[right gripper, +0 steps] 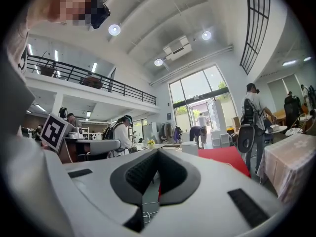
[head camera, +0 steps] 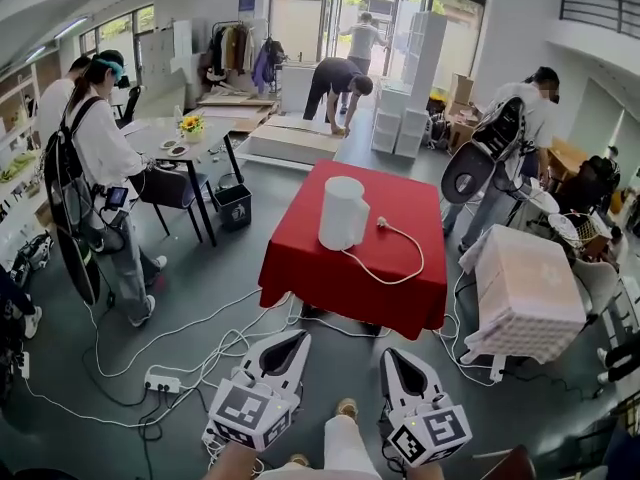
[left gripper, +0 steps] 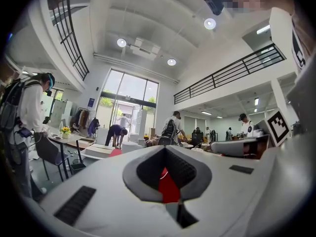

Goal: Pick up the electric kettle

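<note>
The electric kettle (head camera: 343,213) is standing upright on the red surface (head camera: 320,268) (contents hidden), at 12 o'clock from left tool (head camera: 299,334) and right tool (head camera: 393,354), both closed, empty.

Red-clothed table (head camera: 300,268) bears white kettle (head camera: 343,213) and, seemingly, its cord (head camera: 421,256).

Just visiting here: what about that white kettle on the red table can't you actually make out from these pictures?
- Electric kettle, handle and spout: head view, too small; it looks like a plain white cylinder.
- Its base: right gripper view, cut off by the right gripper's own body.
- What stands under the red cloth: head view, the cloth hangs over it.
</note>
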A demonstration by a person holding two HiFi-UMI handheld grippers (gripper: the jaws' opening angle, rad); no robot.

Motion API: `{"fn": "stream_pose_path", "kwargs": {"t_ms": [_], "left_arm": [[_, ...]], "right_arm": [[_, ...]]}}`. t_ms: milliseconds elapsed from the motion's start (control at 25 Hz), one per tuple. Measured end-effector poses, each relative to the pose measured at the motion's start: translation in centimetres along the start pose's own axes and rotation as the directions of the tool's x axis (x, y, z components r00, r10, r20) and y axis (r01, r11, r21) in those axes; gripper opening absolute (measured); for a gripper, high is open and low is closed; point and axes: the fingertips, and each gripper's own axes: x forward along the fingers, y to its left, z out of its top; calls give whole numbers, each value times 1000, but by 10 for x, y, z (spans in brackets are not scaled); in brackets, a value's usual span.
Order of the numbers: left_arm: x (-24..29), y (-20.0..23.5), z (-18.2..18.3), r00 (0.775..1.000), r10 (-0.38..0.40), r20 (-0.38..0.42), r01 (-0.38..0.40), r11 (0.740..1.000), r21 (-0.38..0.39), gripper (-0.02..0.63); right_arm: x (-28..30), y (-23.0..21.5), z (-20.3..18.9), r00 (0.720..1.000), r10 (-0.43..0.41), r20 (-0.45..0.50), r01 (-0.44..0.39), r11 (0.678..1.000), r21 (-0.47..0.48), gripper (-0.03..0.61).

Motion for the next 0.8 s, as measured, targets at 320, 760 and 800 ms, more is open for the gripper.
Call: {"fn": "stream_pose_path", "kwargs": {"t_ms": [320, 760, 800], "left_arm": [[10, 10, 2, 1000, -5, 12, 5, 1000, 10, -11], [32, 19, 1, 1000, -13, 18, 13, 1000, 9, -11], [35, 21, 1, 1000, -14, 19, 14, 1000, 8, -11]], "right_arm": [[12, -8, -4, 1000, -7, 19, 6, 1000, 15, 5], [30, -23, -3, 1000, -14, 25, 14, 1000, 16, 5], [32, -25, -3, 1000, -15, 26, 14, 1000, 16, 5]]}}
